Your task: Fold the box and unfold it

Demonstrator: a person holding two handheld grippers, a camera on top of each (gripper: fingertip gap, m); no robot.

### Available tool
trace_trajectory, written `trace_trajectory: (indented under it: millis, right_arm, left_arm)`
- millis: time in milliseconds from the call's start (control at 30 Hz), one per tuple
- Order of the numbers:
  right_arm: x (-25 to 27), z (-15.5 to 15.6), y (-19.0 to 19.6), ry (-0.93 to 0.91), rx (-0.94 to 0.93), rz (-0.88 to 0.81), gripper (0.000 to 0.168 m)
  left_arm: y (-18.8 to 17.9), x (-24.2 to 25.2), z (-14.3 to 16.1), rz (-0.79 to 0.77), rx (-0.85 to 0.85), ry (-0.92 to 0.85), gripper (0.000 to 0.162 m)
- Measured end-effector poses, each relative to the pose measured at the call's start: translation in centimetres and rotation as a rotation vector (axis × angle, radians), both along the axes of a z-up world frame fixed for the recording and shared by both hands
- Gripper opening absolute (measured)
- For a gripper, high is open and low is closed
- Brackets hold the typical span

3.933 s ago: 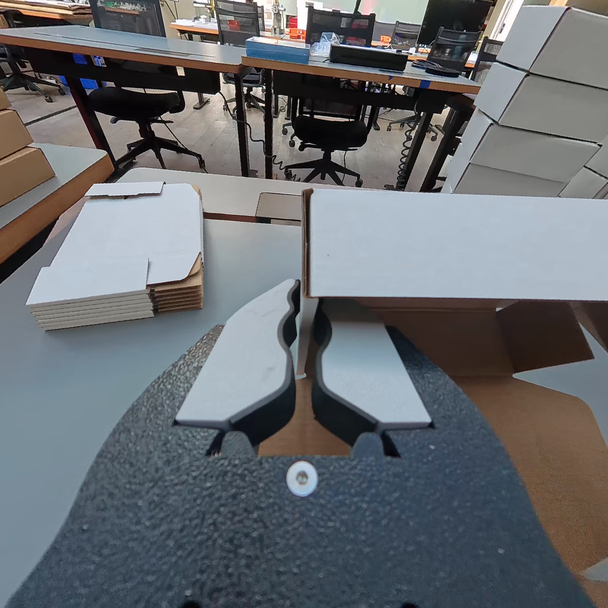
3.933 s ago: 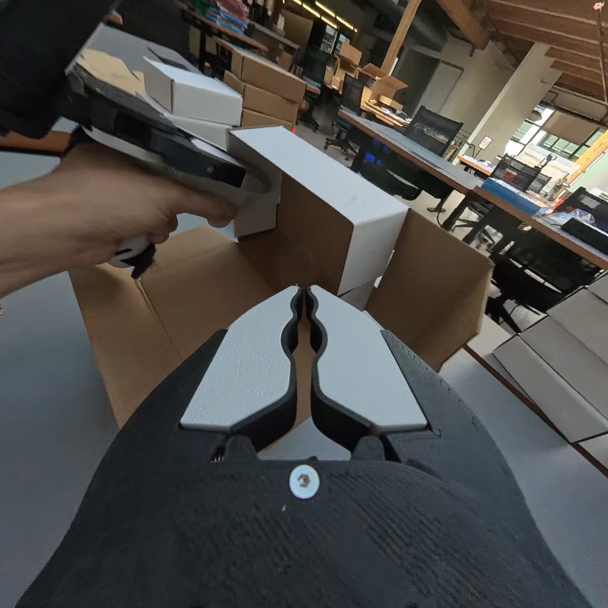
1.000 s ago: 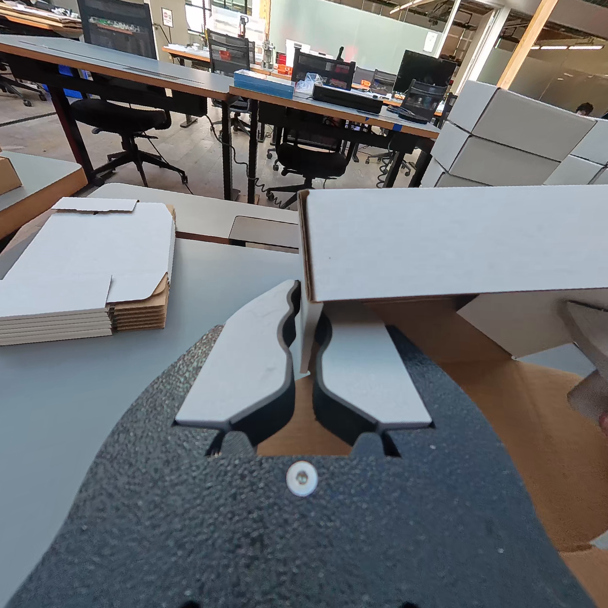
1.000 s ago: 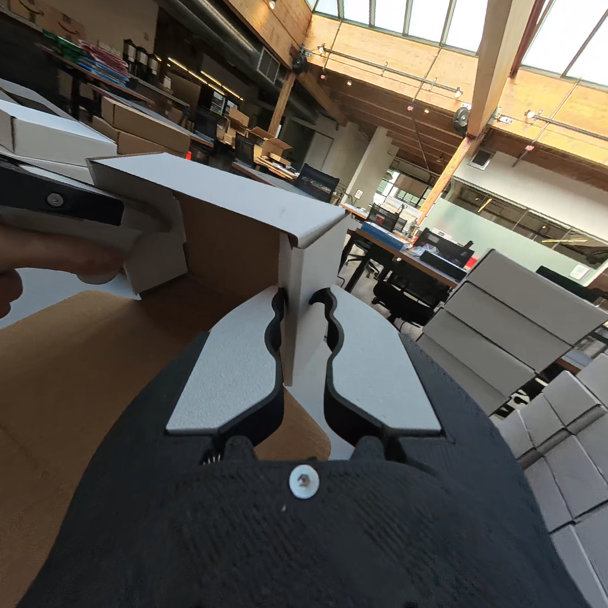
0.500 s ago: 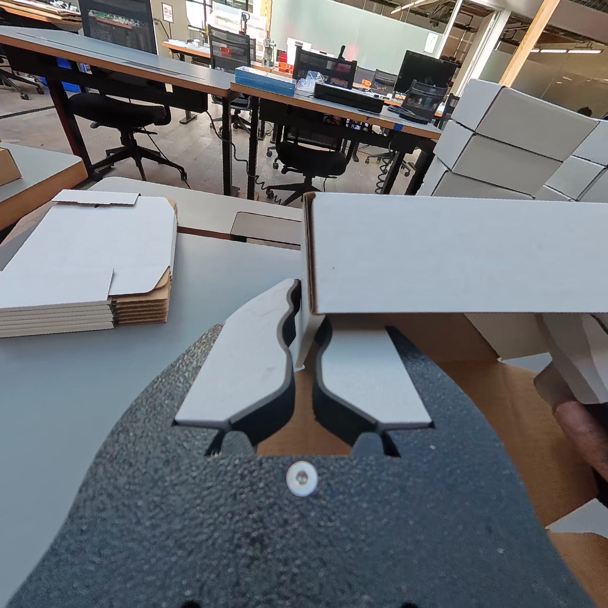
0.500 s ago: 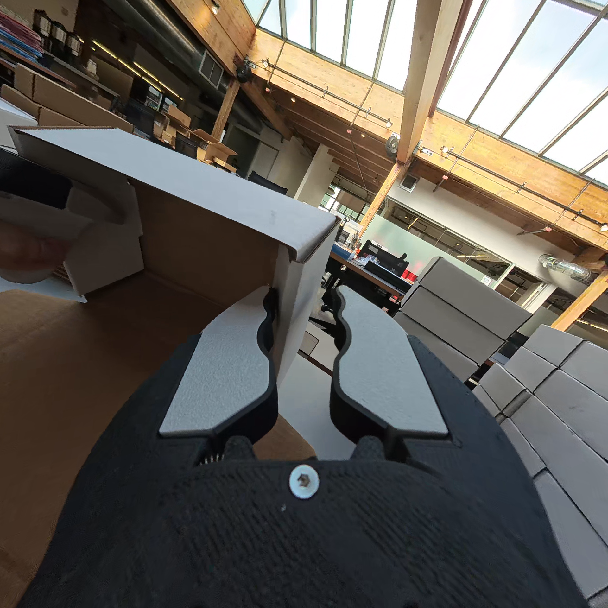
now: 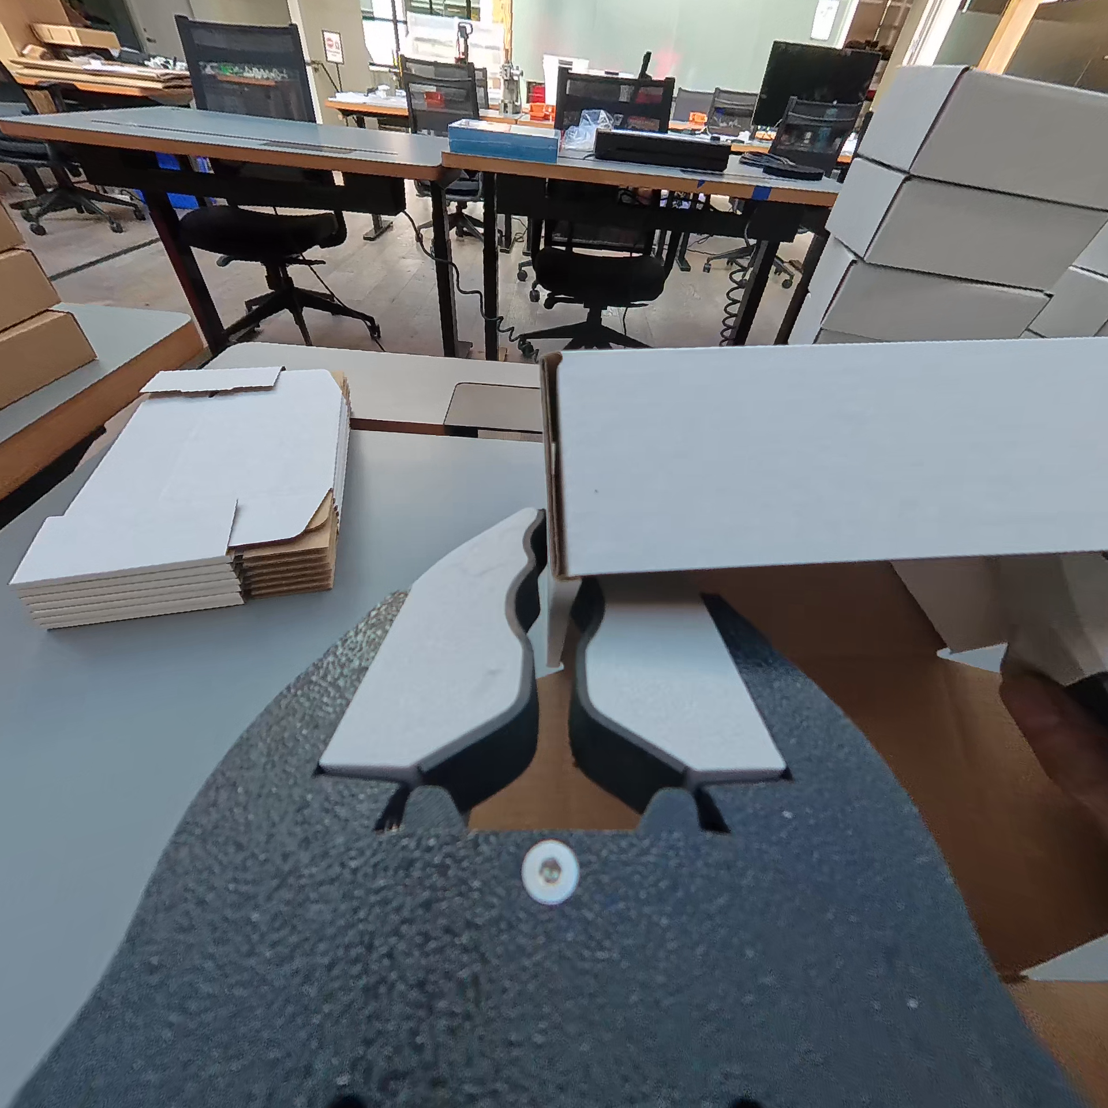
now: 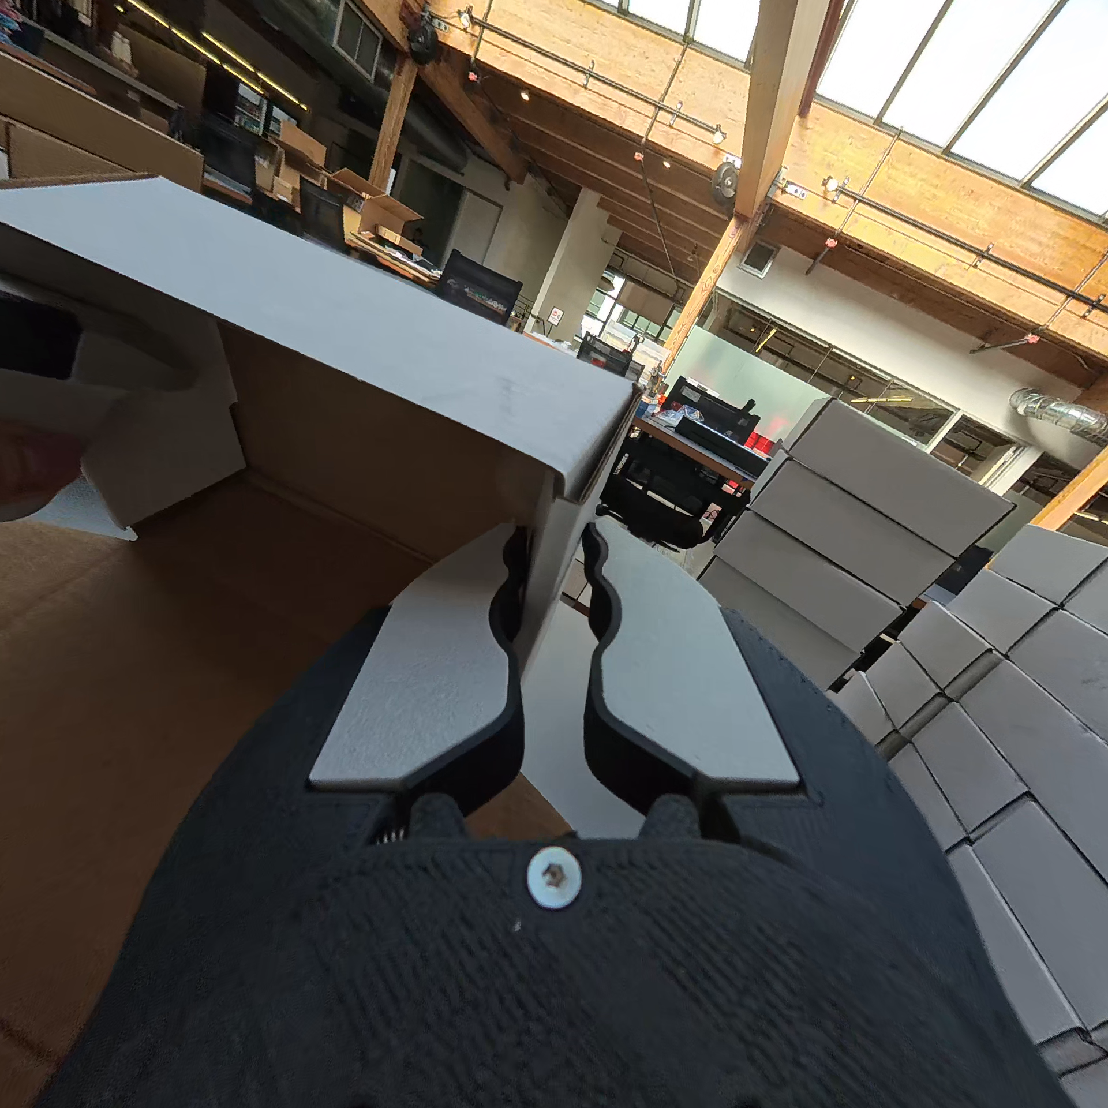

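Note:
A white cardboard box (image 7: 839, 455) with a brown inside is half folded and held up between both grippers. Its long white panel stands across the left wrist view, above the brown base panel (image 7: 899, 779). My left gripper (image 7: 557, 575) is shut on the box's left end flap (image 7: 554, 629). In the right wrist view the box (image 8: 360, 336) fills the left side. My right gripper (image 8: 548, 539) is closed around the right end flap (image 8: 551, 575), which lies against the left finger. The left gripper's body (image 8: 36, 360) shows at the far left edge.
A stack of flat box blanks (image 7: 180, 491) lies on the grey table (image 7: 120, 749) to the left. Stacks of folded white boxes (image 7: 971, 210) (image 8: 869, 509) stand to the right. Desks and office chairs (image 7: 276, 234) are beyond the table. A hand (image 7: 1067, 749) is at the right edge.
My right gripper has tilted upward with the box end; its jaws widened half a second ago and have narrowed on the flap again. The left gripper keeps its hold, barely shifted.

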State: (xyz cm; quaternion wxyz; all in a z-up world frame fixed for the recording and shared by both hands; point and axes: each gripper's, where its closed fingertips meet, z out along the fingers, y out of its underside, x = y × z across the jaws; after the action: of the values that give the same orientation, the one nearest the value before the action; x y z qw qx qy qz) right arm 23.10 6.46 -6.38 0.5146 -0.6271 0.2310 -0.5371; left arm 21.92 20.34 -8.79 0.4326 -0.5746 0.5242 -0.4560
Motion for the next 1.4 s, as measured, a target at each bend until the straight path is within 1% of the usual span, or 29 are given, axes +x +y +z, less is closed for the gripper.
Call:
trace_trajectory:
  millis: [100, 167, 267, 400, 567, 700, 800, 833, 900, 933, 1000, 1067, 1133, 1200, 1267, 1333, 1400]
  right_arm:
    - [0.4, -0.5, 0.1, 0.063, -0.010, 0.015, 0.017]
    - [0.5, -0.5, 0.2, 0.122, 0.044, 0.054, 0.017]
    - [1.1, -0.7, -0.1, 0.182, 0.092, 0.079, 0.016]
    - [1.6, -0.5, -0.8, 0.134, 0.069, 0.050, 0.014]
    - [1.4, -0.6, -1.2, 0.076, 0.077, 0.015, 0.014]
    - [1.9, -1.2, -0.3, 0.115, 0.095, 0.010, 0.015]
    - [3.1, -1.2, 0.1, 0.138, 0.097, 0.018, 0.015]
    - [3.7, -1.2, 0.2, 0.173, 0.114, 0.029, 0.015]
    - [4.6, -0.5, 0.4, 0.200, 0.137, 0.045, 0.014]
    - [4.9, 0.0, 0.3, 0.199, 0.150, 0.022, 0.014]
    - [5.3, 0.5, 0.0, 0.232, 0.235, -0.023, 0.013]
    - [5.2, 1.0, -0.6, 0.234, 0.399, -0.051, 0.013]
    - [5.0, 0.8, -0.7, 0.210, 0.462, -0.063, 0.012]
    - [4.9, 0.5, -0.9, 0.185, 0.479, -0.058, 0.009]
    - [4.8, 0.7, -1.4, 0.133, 0.475, -0.088, 0.006]
    - [4.8, 1.0, -1.3, 0.106, 0.489, -0.113, 0.006]
    - [4.7, 1.2, -0.7, 0.088, 0.465, -0.122, 0.006]
  left_arm:
    - [0.1, -0.1, -0.4, 0.026, 0.073, -0.020, 0.005]
    - [0.2, -0.2, 0.1, 0.044, 0.119, -0.056, 0.005]
    - [-0.1, -0.2, 0.6, 0.057, 0.164, -0.060, 0.006]
    - [-0.8, 0.1, 0.8, 0.069, 0.087, -0.073, 0.006]
    - [-0.9, 0.4, 0.6, 0.084, 0.114, -0.100, 0.006]
    - [0.1, 1.0, 0.5, 0.134, 0.186, -0.125, 0.006]
    - [0.4, 1.6, 0.8, 0.133, 0.195, -0.120, 0.005]
    - [0.5, 1.8, 0.9, 0.134, 0.201, -0.108, 0.006]
    - [0.6, 2.2, 1.4, 0.155, 0.234, -0.124, 0.006]
    - [0.5, 2.3, 1.7, 0.168, 0.237, -0.132, 0.006]
    - [0.1, 2.6, 1.9, 0.182, 0.209, -0.134, 0.006]
    - [-0.4, 2.7, 2.0, 0.178, 0.150, -0.130, 0.006]
    - [-0.5, 2.5, 2.5, 0.196, 0.181, -0.143, 0.005]
    - [-0.5, 2.4, 2.8, 0.188, 0.196, -0.142, 0.005]
    - [-0.7, 2.5, 2.5, 0.170, 0.174, -0.137, 0.005]
    - [-0.6, 2.5, 2.5, 0.184, 0.101, -0.159, 0.005]
    - [0.0, 2.6, 2.3, 0.195, 0.030, -0.168, 0.005]
